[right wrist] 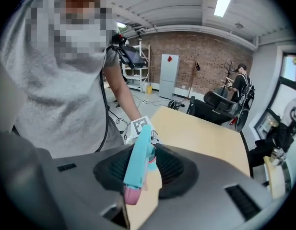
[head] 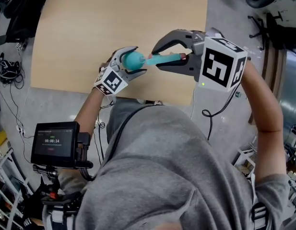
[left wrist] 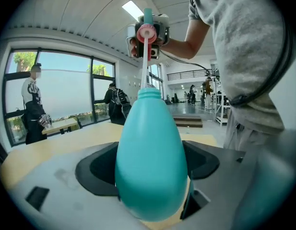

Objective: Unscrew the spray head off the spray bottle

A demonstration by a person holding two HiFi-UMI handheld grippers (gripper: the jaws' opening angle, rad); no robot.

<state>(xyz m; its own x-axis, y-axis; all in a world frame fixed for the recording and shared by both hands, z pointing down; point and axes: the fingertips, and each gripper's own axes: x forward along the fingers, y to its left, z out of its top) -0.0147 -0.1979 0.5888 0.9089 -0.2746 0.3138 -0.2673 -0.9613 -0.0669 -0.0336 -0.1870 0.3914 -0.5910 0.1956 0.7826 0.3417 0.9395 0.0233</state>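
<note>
My left gripper (head: 139,60) is shut on the round teal spray bottle (head: 134,60), held in the air over the near edge of the tan table (head: 114,23). In the left gripper view the bottle (left wrist: 150,162) fills the space between the jaws, with its bare threaded neck (left wrist: 148,94) pointing away. A thin white tube (left wrist: 145,63) runs from that neck to the pink collar of the spray head (left wrist: 147,31). My right gripper (head: 157,59) is shut on the teal spray head (head: 163,58), just right of the bottle. In the right gripper view the spray head (right wrist: 138,159) lies lengthwise between the jaws.
A small monitor (head: 54,140) hangs at the person's left hip. Black office chairs (right wrist: 219,107) stand past the table's far end. Several people (left wrist: 116,102) stand by the windows and further back. Cables (head: 8,71) lie on the floor to the left.
</note>
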